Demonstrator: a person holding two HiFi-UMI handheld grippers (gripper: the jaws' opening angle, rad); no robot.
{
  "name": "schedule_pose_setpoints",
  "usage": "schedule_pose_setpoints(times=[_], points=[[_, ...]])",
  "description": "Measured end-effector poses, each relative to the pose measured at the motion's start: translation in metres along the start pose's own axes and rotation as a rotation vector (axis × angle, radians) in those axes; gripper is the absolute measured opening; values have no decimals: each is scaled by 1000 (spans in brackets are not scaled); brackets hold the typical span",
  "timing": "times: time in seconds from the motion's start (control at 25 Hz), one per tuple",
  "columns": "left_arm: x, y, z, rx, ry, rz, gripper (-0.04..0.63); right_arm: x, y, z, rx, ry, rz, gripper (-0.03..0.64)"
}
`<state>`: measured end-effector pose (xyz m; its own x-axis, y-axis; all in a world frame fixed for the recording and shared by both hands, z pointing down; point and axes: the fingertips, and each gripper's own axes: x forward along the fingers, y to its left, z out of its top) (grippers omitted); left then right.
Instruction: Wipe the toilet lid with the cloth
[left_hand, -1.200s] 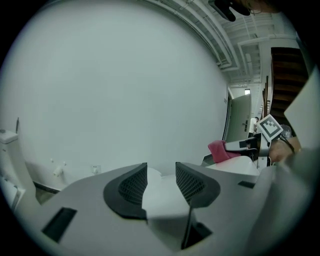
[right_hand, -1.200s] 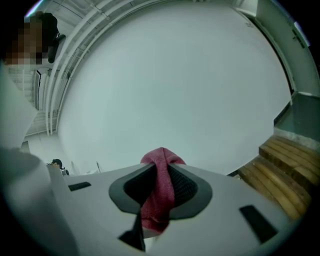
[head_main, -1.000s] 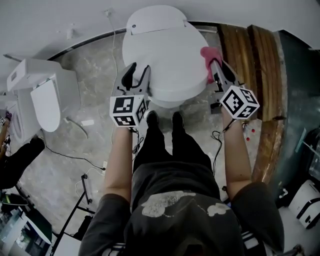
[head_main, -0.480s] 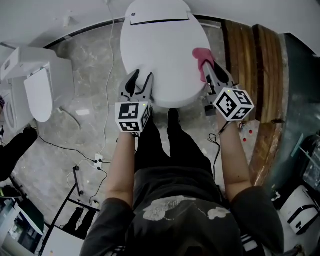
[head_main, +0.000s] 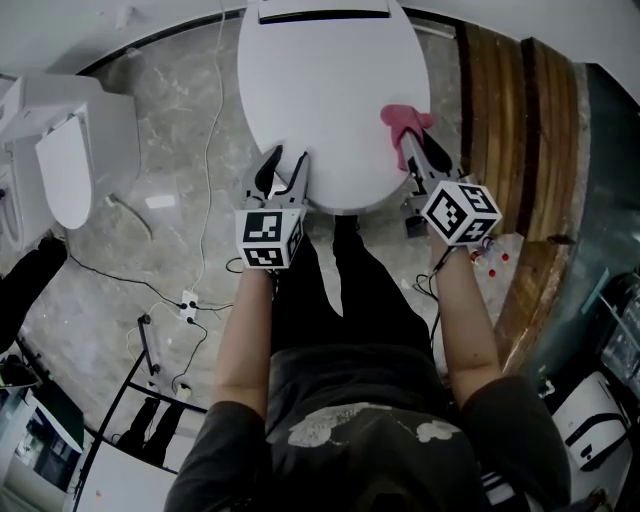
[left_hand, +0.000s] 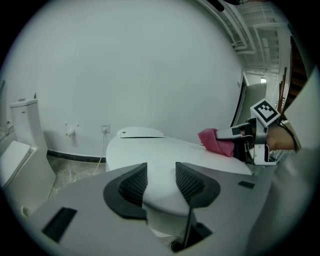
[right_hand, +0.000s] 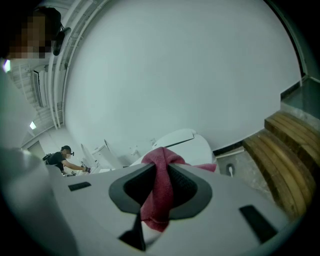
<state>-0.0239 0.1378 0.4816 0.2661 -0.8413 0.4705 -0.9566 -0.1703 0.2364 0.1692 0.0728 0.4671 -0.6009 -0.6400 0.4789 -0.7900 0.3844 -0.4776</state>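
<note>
Cloth (head_main: 402, 120): pink, clamped between the right gripper (head_main: 415, 140) jaws, bunched just past its tips.
Left gripper (head_main: 283, 160): jaws partly apart, empty.
Toilet lid (head_main: 330, 90): white, closed, just ahead of both grippers.

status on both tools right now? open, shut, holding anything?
Left tool: open, nothing between its jaws.
Right tool: closed on the pink cloth.
</note>
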Motion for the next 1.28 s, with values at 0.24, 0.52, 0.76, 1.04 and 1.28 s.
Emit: schedule_pose_setpoints(times=[0.24, 0.52, 0.76, 1.04, 1.28], points=[[9, 4, -35, 4, 53, 9, 196, 12, -15, -35, 14, 46, -13, 67], [23, 9, -73, -14, 107, 31, 196, 27, -34, -73, 44, 84, -15, 67], [29, 7, -95, -30, 132, 44, 196, 39, -50, -99, 61, 121, -19, 67], [39, -1, -89, -46, 98, 31, 196, 55, -66, -125, 74, 140, -36, 67], [47, -8, -82, -54, 85, 18, 196, 59, -68, -128, 83, 171, -34, 67]])
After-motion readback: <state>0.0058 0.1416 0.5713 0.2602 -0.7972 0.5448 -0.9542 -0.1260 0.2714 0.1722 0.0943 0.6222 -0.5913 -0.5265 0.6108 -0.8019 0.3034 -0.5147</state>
